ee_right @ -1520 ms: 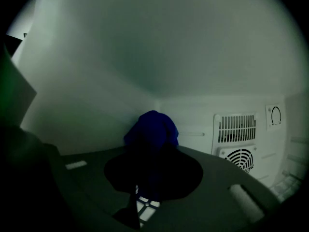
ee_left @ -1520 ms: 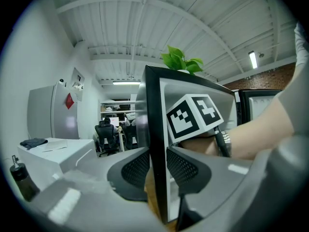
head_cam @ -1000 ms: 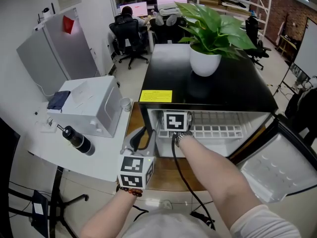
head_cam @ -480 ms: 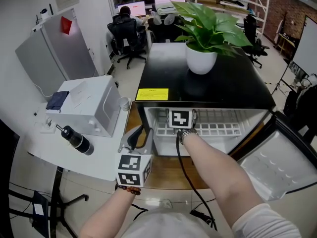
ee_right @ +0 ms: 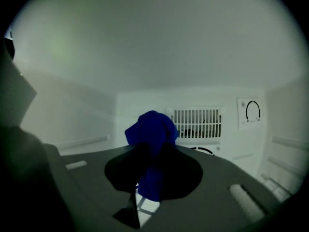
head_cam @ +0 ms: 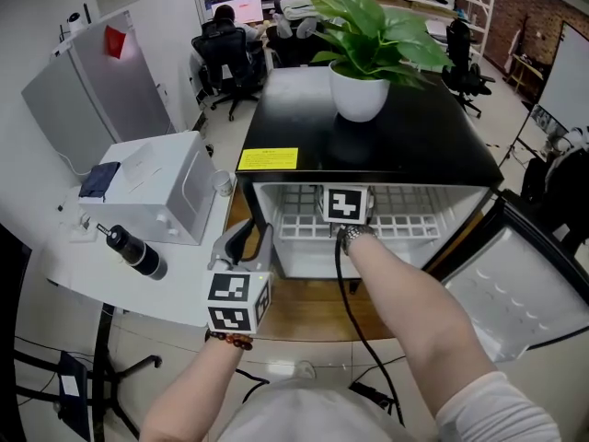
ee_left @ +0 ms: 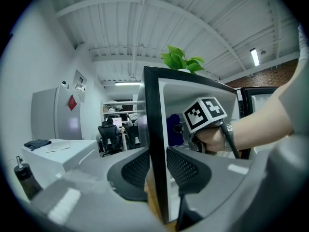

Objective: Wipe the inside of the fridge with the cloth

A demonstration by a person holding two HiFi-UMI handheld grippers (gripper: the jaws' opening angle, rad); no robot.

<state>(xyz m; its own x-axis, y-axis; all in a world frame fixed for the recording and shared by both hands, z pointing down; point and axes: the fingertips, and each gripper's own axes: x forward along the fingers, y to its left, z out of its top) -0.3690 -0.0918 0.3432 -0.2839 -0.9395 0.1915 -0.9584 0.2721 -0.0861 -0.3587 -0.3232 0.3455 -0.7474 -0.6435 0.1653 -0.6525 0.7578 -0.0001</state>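
Head view, yellow label (head_cam: 268, 158) unreadable, fridge (head_cam: 414, 145) top

fridge (head_cam: 304, 122) front open, door (head_cam: 515, 302) swung rt; wire shelf (head_cam: 409, 224) spans inside, arm (head_cam: 405, 302) fills centre

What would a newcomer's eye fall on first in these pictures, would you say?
Probably the bunched deep-blue cloth, pinched in the right gripper inside the small black fridge. Next, the leafy green plant in a white pot on the fridge's top, and the left gripper clamped on its side wall's front edge.
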